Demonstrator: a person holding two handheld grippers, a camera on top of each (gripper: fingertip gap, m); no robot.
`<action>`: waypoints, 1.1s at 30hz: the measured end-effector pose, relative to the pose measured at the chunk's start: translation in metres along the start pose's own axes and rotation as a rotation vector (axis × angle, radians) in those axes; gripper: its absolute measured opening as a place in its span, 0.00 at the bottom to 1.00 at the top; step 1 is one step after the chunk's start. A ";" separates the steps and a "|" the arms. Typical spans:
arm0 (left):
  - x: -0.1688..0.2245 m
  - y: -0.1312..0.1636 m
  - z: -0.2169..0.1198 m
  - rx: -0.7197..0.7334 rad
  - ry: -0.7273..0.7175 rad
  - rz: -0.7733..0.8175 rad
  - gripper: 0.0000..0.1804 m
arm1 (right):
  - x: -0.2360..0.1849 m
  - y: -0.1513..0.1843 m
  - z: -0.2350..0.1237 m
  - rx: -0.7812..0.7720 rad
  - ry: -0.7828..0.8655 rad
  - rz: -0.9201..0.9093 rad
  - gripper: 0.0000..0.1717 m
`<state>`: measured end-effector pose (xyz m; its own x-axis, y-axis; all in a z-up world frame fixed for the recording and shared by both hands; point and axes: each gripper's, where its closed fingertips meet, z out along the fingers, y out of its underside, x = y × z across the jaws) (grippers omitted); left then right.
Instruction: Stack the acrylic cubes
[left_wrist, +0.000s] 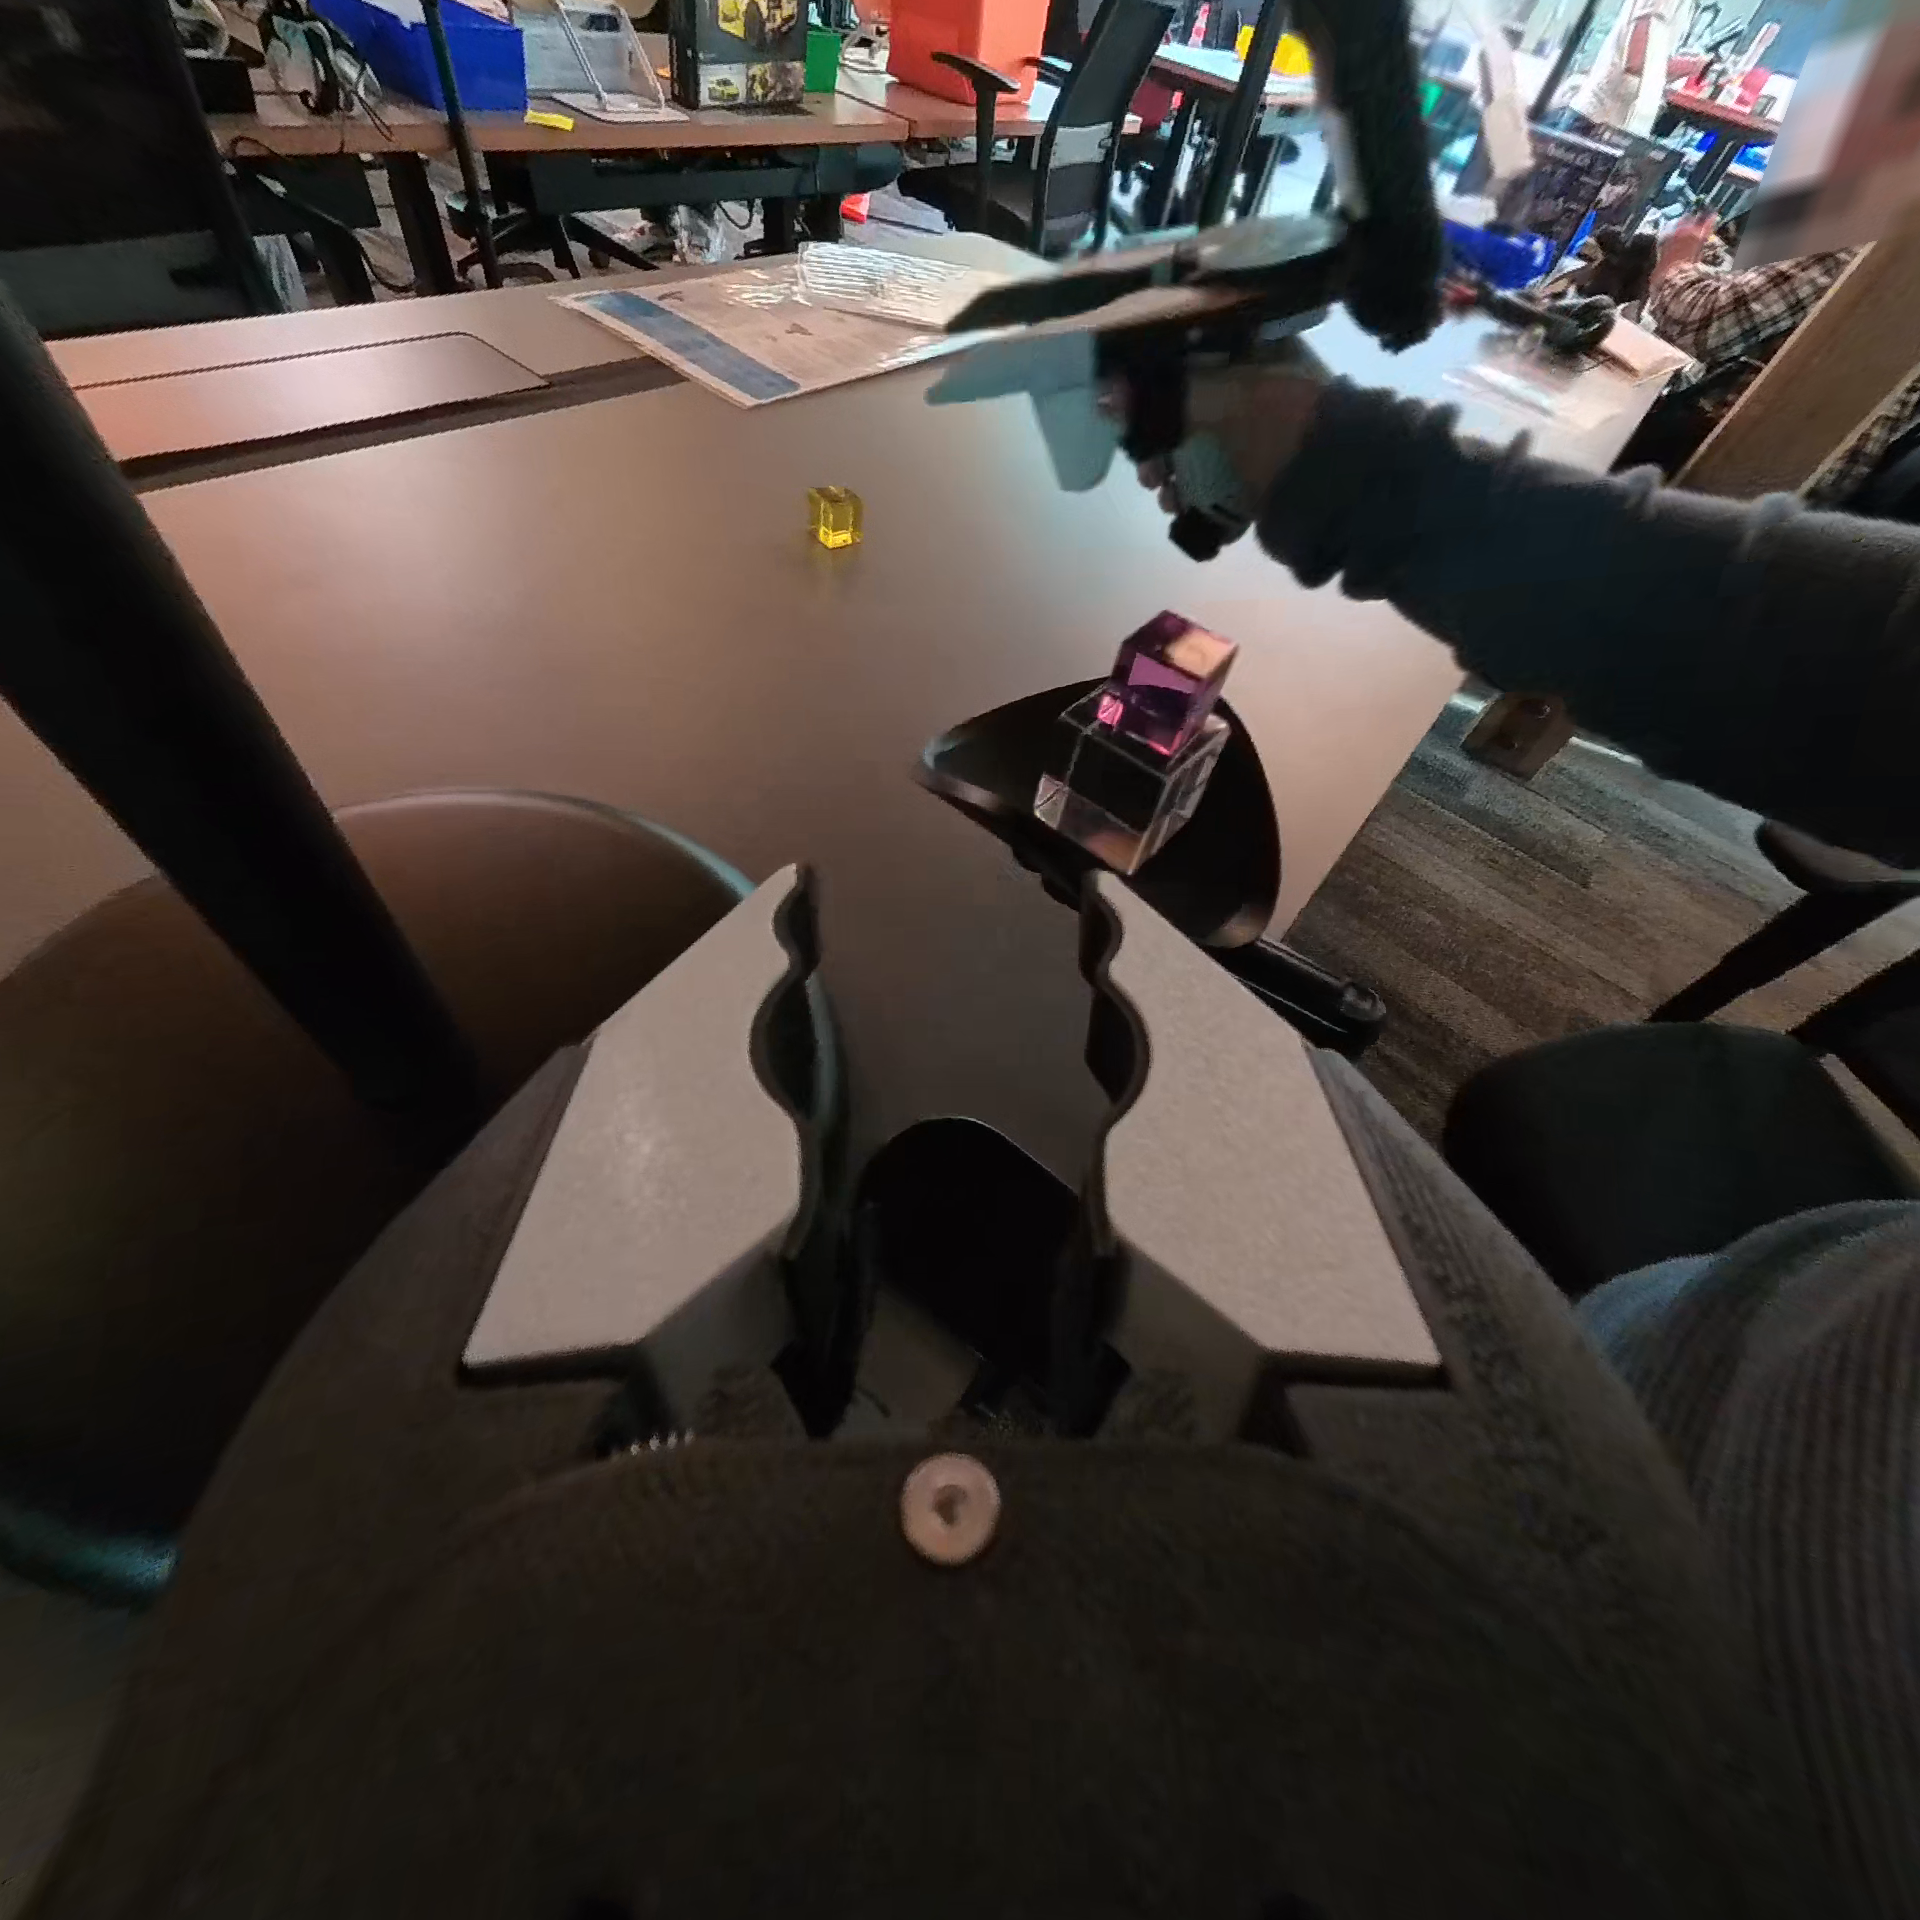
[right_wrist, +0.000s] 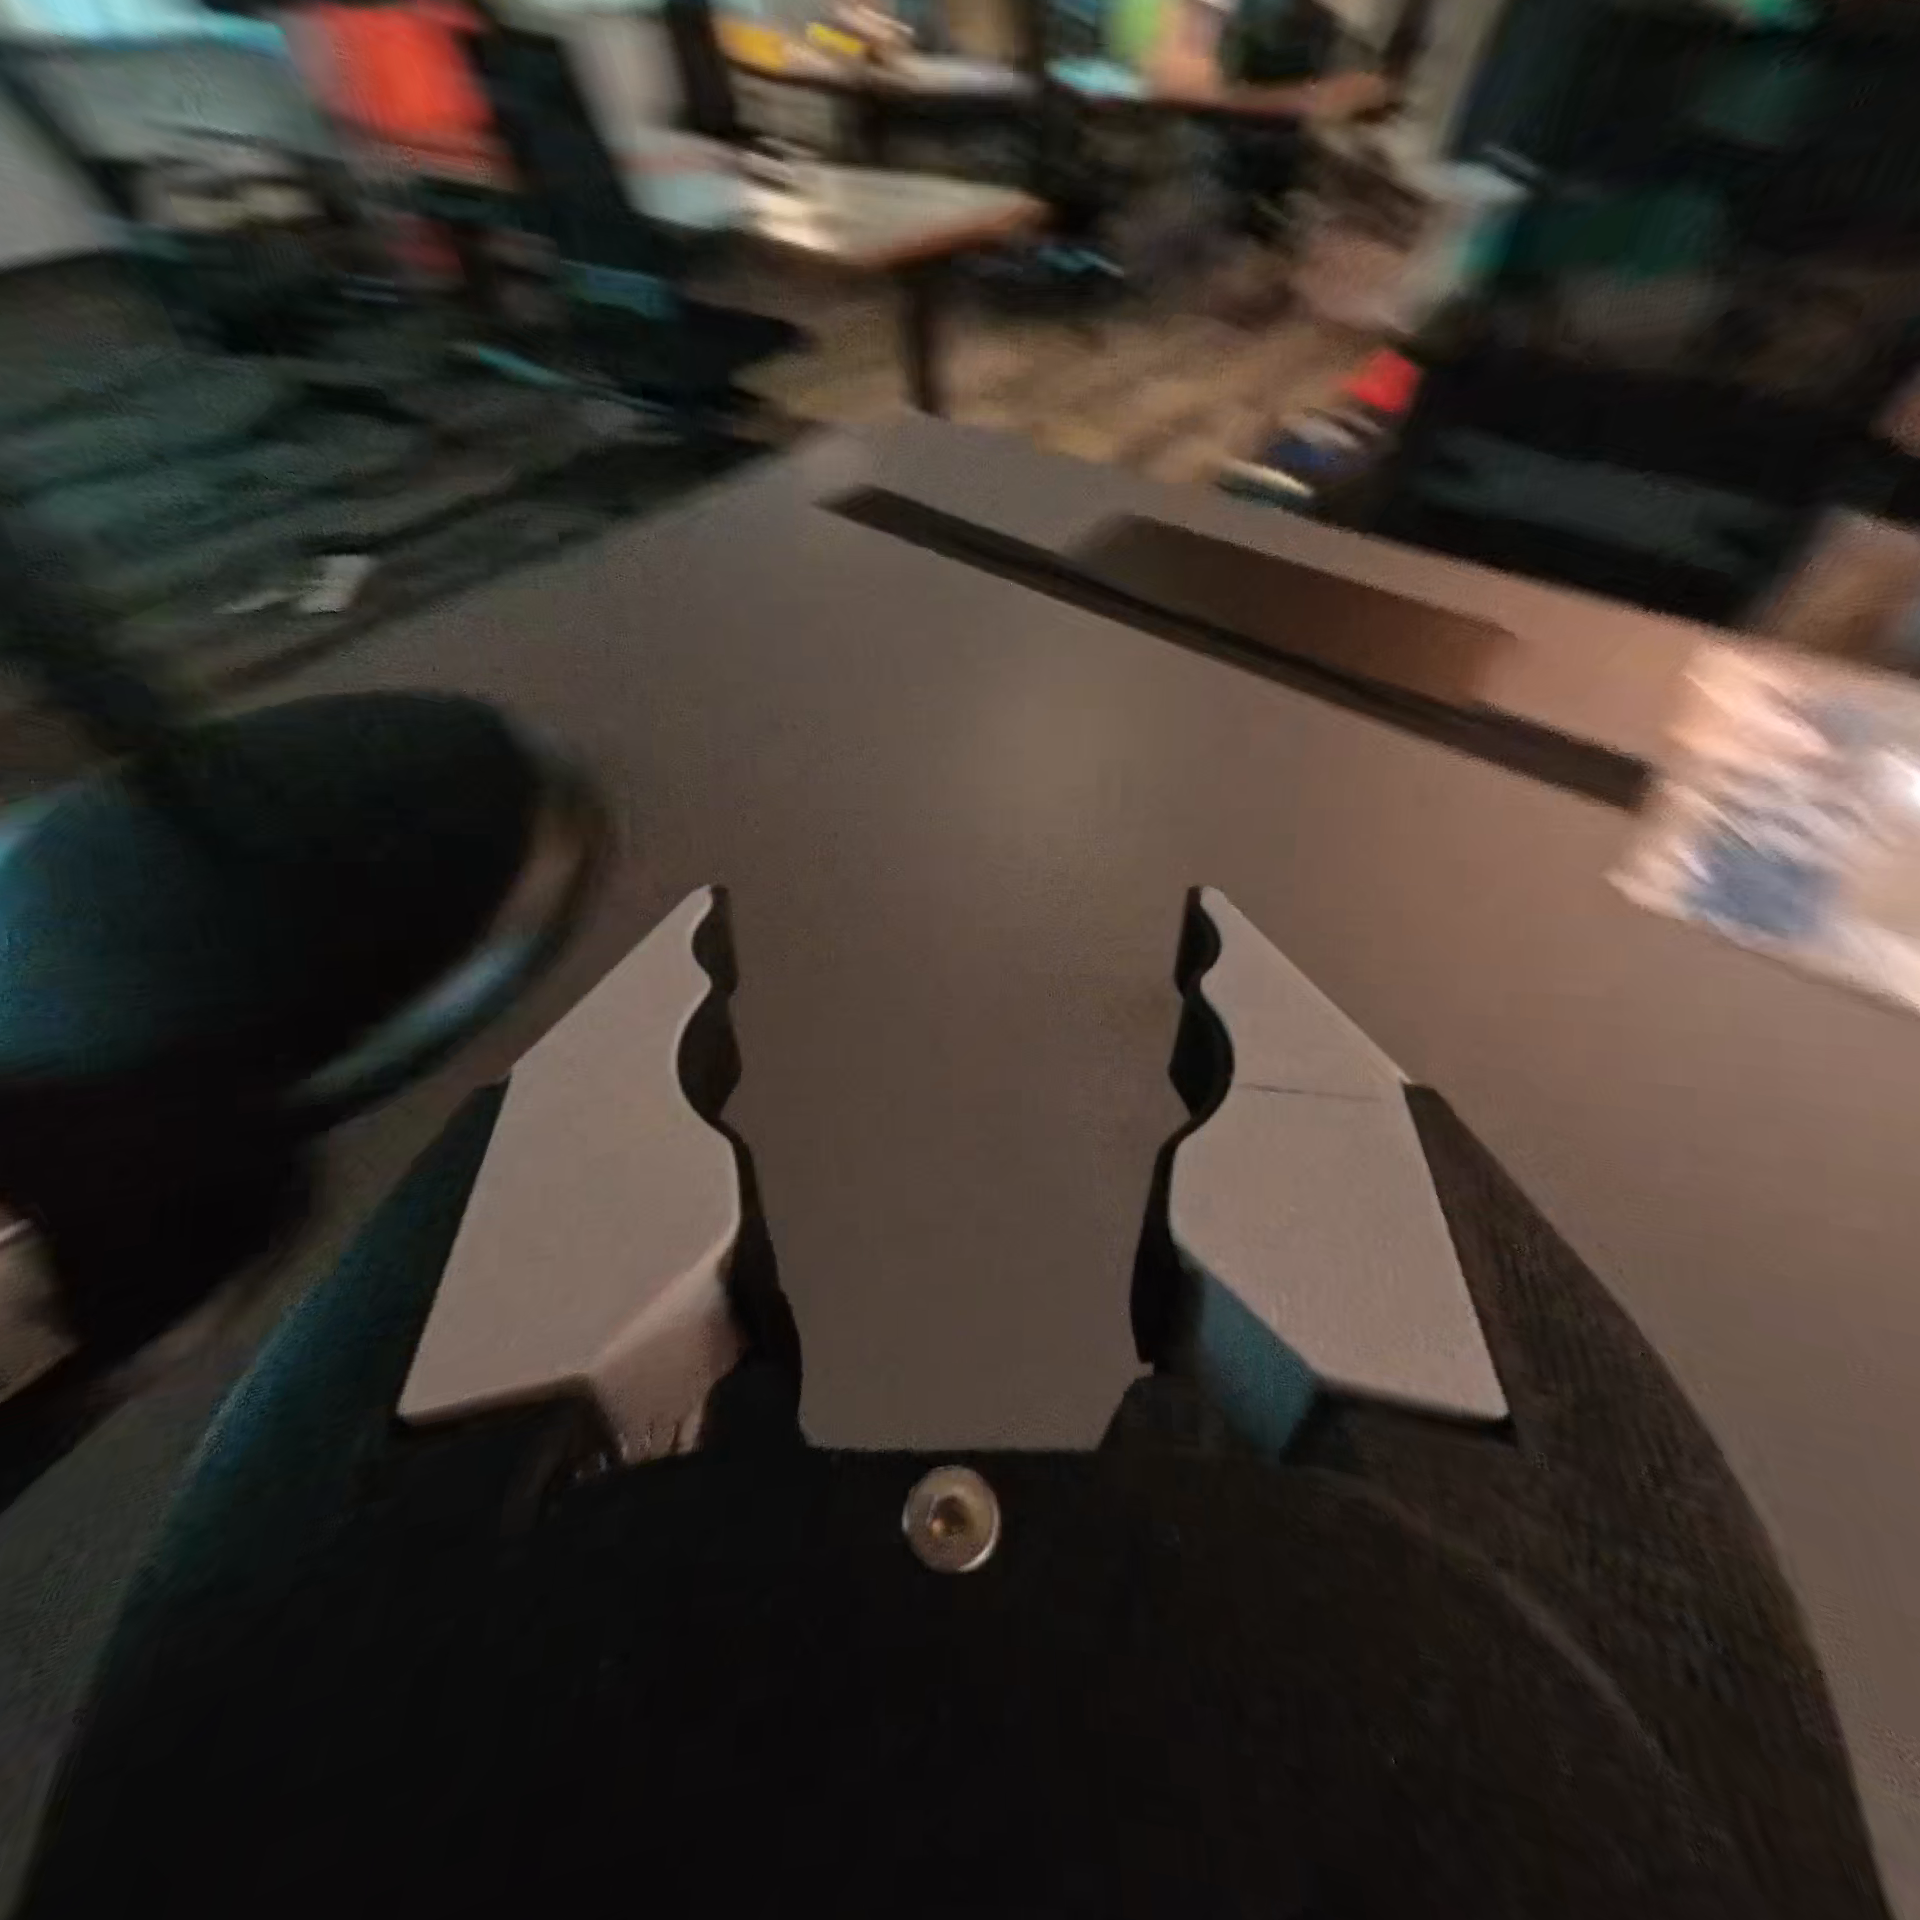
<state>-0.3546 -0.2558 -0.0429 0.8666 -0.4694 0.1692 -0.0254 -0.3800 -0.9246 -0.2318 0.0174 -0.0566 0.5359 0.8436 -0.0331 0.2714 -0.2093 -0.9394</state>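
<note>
The left gripper (left_wrist: 945, 914) has its jaws released, with only air between the two grey fingers (left_wrist: 665, 1122); it hangs over the near part of the desk (left_wrist: 520, 644). Just ahead of its right fingertip, at the right edge of the desk, a black plate (left_wrist: 1236, 831) carries a clear cube (left_wrist: 1127, 795), and a purple cube (left_wrist: 1174, 675) stands on top of this one, a little turned. A yellow cube (left_wrist: 834, 516) stands alone on the desk, well apart from the plate, toward the far edge. A brown bowl with a teal rim (left_wrist: 468, 904) is near the left fingertip. The right gripper (right_wrist: 951, 904) is raised above the desk, its jaws wide and released, bare desk between them. Printed papers (left_wrist: 727, 332) lie at the far edge
</note>
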 end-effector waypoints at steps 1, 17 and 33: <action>-0.001 0.000 0.001 0.000 -0.003 -0.002 0.28 | 0.023 0.012 0.008 -0.040 0.086 0.069 0.47; -0.017 -0.005 0.009 -0.003 -0.021 -0.029 0.27 | 0.102 0.095 0.086 -0.315 0.490 0.209 0.15; -0.016 -0.017 0.018 0.000 0.056 0.008 0.27 | 0.040 0.044 -0.004 -0.183 0.271 0.089 0.14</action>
<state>-0.3596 -0.2275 -0.0361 0.8369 -0.5167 0.1806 -0.0323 -0.3760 -0.9260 -0.1950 0.0396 -0.0981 0.7504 0.6610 0.0030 0.3402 -0.3823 -0.8591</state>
